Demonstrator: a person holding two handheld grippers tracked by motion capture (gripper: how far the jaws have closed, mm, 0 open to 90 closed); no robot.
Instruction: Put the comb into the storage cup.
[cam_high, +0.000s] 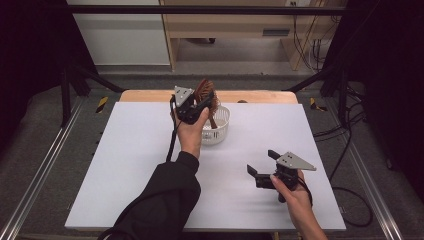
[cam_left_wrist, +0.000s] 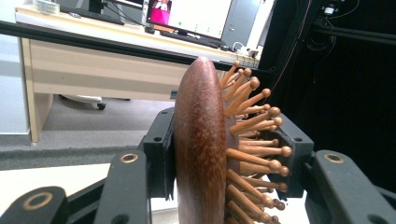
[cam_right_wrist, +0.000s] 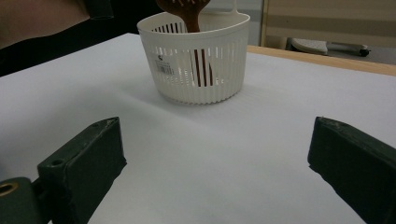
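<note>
A brown wooden hairbrush with wooden pins stands head-up, its handle down inside a white slotted basket. My left gripper is shut on the brush head; in the left gripper view the pads press the brush on its smooth back and its pins. My right gripper is held low over the white table at the front right, open with nothing between its fingers. From the right gripper view, the basket stands a short way ahead.
The white board covers a wooden table whose far edge shows behind the basket. Black frame bars and cables run along both sides. A desk with monitors stands beyond the table.
</note>
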